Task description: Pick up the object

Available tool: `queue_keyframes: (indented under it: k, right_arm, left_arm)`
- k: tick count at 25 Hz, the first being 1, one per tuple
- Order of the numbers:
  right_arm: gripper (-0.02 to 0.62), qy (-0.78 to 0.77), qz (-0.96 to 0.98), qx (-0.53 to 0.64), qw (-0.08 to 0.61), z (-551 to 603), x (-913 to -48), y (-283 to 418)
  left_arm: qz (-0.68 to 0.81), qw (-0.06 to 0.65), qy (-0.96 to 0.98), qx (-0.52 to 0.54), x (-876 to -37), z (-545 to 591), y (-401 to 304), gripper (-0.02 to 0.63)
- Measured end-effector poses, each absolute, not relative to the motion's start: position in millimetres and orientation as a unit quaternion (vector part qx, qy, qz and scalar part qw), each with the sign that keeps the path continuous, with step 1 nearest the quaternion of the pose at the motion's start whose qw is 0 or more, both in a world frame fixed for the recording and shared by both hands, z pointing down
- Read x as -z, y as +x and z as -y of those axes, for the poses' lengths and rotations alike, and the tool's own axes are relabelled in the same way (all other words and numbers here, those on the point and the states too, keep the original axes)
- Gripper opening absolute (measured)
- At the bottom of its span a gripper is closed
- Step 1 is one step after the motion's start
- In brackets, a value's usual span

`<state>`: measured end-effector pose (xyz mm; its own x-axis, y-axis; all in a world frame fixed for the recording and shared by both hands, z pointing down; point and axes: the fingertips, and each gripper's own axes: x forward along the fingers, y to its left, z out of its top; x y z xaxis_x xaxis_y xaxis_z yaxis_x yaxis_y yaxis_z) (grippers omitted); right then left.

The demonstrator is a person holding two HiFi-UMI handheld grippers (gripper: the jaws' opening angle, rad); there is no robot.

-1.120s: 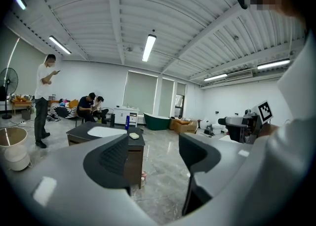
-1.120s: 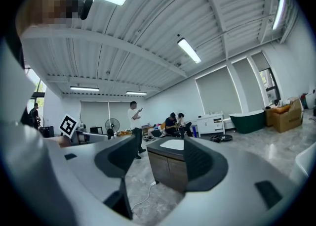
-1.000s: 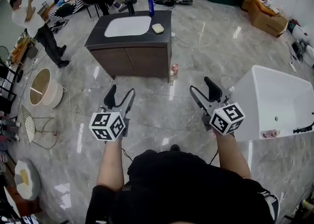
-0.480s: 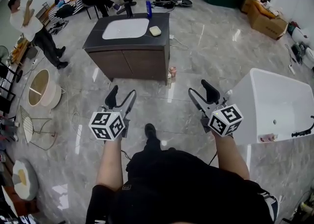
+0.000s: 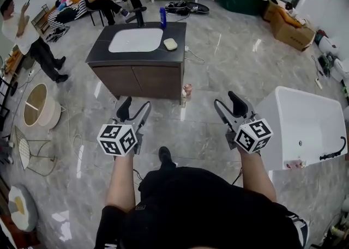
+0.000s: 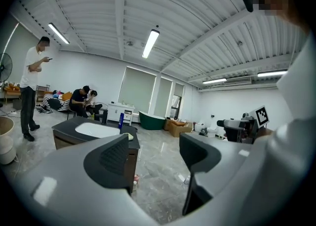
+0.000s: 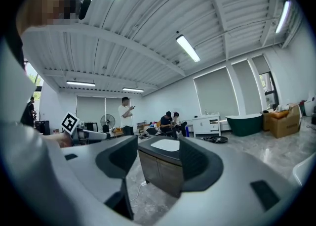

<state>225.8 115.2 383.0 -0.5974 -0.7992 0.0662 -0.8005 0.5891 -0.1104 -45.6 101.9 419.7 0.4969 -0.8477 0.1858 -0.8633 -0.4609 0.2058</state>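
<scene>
A dark vanity cabinet (image 5: pixel 103 57) with a white sink basin (image 5: pixel 135 40) stands on the floor ahead. On its top are a blue bottle (image 5: pixel 162 17) and a pale soap bar (image 5: pixel 170 43). My left gripper (image 5: pixel 133 106) and right gripper (image 5: pixel 227 101) are held out side by side, well short of the cabinet, both open and empty. The left gripper view shows the bottle (image 6: pixel 121 120) past the open jaws of the left gripper (image 6: pixel 154 153). In the right gripper view the cabinet (image 7: pixel 158 163) shows between the right gripper's (image 7: pixel 155 158) parted jaws.
A small pink bottle (image 5: pixel 187 90) stands on the floor by the cabinet's right corner. A white bathtub (image 5: pixel 305 128) is close on the right. A person (image 5: pixel 22 30) stands at the left, others sit at the back. A round tub (image 5: pixel 38 103) lies left.
The view has moved forward a little and the cabinet sits lower in the frame. A foot has stepped out in front. Both grippers stay open at the same spacing.
</scene>
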Motion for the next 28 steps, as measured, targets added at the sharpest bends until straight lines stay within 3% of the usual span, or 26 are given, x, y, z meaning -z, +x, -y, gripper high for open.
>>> queue_keyframes:
  k: [16,28]
  right_arm:
    - [0.267,0.443,0.89,-0.091,0.061,37.2,-403.0,122.4]
    - [0.267,0.428,0.899,-0.082,0.038,79.2,-383.1,64.2]
  left_arm:
    - [0.474,0.177,0.862,-0.038,-458.2,42.4,-127.4,0.314]
    - [0.486,0.158,0.859,-0.036,-437.4,78.2,-188.9,0.313]
